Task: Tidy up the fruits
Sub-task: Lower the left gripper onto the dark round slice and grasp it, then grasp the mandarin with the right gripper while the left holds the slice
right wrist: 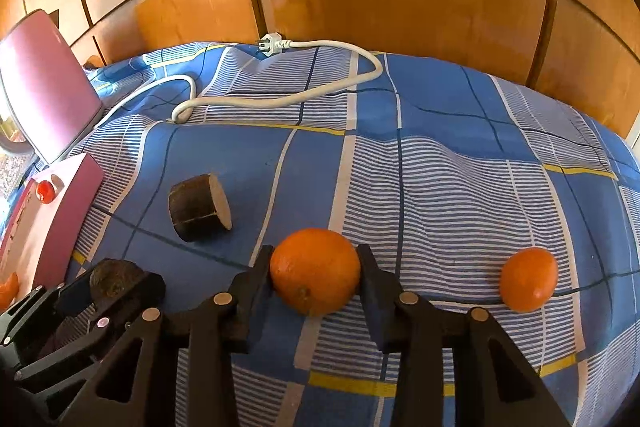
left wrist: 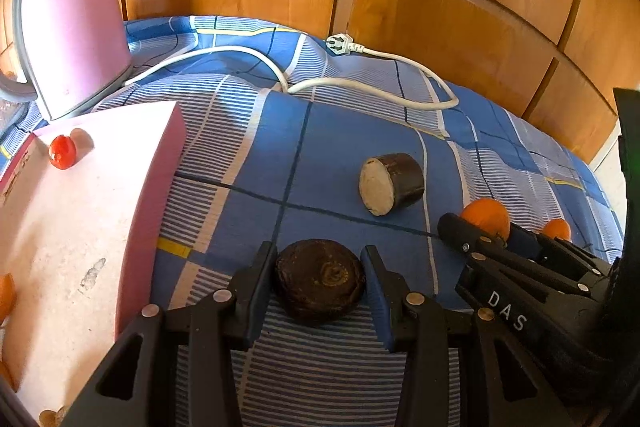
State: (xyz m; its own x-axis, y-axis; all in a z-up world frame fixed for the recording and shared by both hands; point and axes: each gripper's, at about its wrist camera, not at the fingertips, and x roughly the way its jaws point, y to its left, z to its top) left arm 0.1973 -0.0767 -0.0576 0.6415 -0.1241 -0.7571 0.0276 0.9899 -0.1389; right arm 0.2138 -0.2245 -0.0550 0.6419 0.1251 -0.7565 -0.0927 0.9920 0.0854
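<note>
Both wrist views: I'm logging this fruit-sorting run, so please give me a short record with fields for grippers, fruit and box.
left gripper: closed on the dark round piece
right gripper: closed on the large orange
loose on bedspread: small orange, cut dark piece with pale face
pink box: top holds a small red fruit
background: pink kettle, white cord unplugged

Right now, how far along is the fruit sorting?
Early on. Done: a red fruit sits on the pink box. In hand: the left hand-held gripper brackets a dark round fruit, the right hand-held gripper an orange. Left: a smaller orange and cut dark piece.
</note>
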